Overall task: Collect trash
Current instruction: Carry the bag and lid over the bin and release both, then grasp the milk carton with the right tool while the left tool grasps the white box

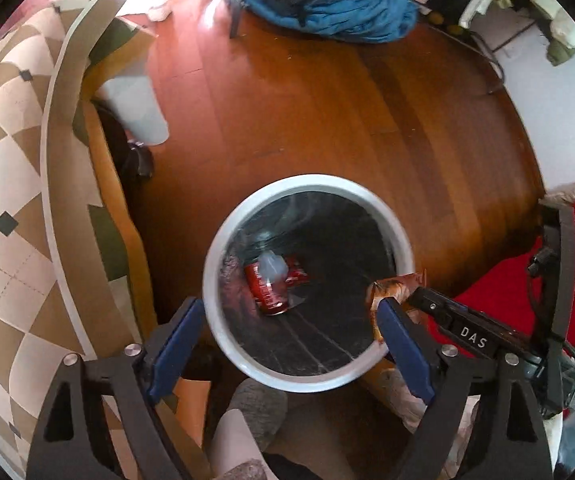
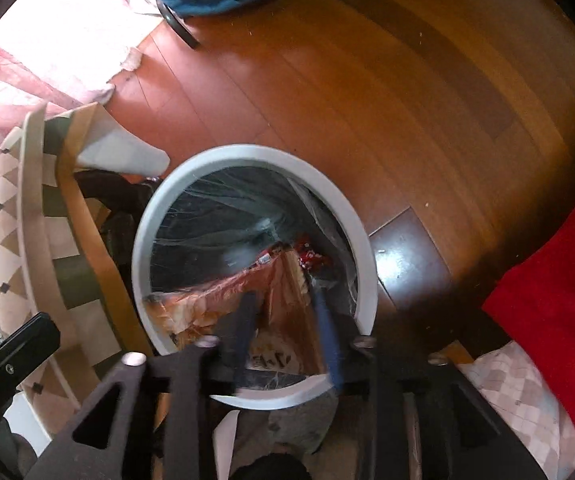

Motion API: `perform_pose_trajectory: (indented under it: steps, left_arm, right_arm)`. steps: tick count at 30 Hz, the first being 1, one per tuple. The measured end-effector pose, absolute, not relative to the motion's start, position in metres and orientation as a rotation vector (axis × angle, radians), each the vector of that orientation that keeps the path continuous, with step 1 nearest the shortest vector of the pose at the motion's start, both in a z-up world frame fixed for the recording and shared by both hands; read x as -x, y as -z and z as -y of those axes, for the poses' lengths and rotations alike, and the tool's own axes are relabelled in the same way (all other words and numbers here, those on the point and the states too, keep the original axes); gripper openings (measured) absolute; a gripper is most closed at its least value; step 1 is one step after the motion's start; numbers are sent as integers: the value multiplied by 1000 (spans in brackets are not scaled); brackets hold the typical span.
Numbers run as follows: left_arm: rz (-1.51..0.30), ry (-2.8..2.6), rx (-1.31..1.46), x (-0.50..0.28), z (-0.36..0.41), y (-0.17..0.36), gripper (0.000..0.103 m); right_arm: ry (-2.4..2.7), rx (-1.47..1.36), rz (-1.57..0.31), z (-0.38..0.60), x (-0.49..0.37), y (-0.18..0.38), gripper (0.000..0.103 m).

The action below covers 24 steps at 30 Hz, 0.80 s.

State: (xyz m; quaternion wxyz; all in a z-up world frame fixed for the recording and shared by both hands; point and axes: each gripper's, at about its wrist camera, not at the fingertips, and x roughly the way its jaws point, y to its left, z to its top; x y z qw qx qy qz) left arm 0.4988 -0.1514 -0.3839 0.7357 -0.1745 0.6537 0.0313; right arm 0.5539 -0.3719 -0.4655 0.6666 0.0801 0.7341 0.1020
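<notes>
The right gripper (image 2: 283, 320) is clamped on an orange snack wrapper (image 2: 223, 300) right over the mouth of the grey-rimmed trash bin (image 1: 307, 182) on the wood floor (image 1: 327, 100), while the left gripper (image 1: 291, 340) hangs spread wide and empty above the same bin, a red soda can (image 1: 265, 290) already at the bottom.

**Gloss, film and foil around the bin**

The floor (image 1: 327, 120) is polished wood, glossy where daylight strikes it. The bin (image 1: 211, 256) has a smooth, matt pale plastic rim, lined with thin, shiny, crinkled film (image 2: 215, 204). A glossy red metal can (image 1: 265, 292) lies inside. The wrapper (image 2: 223, 296) looks like shiny, creased foil. The gripper pads (image 1: 175, 344) are matt blue, set on matt black plastic. A tablecloth (image 1: 3, 184) looks smooth and printed; a blue cloth (image 1: 339, 12) is soft.
</notes>
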Motion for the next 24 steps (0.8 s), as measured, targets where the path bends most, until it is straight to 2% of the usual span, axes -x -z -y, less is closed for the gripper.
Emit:
perform_pose_trajectory:
  steps: [1,3,5,7,9,17,24]
  left_arm:
    - [-1440,-85,365,-497,151,386,91]
    - [-1448,-113,330,-496,151,388,98]
    - [-1446,-133,301,-491,152,390,98]
    - [-1445,-146,282,-487,153,391,98]
    - [-1446,-159,260,-482,156,391,98]
    - [-1437,-172,211,-471,163,386,98]
    - [-1406,-169,190,-465,167,365,98]
  right_arm:
    - [-225,-179,-1657,373,-553,468,58]
    - [-221,-159,-1650,369,-551,469,68]
    - [-213,-140,-1645,370,-546,466,75]
    - [-210,-122,-1644,369,-543,463,93]
    - [-207,-95,-1643,369,-537,456,100]
    - [-184,70,-1608,364,-516,426,102]
    - [-175,87,-1573,368,-510,397,102]
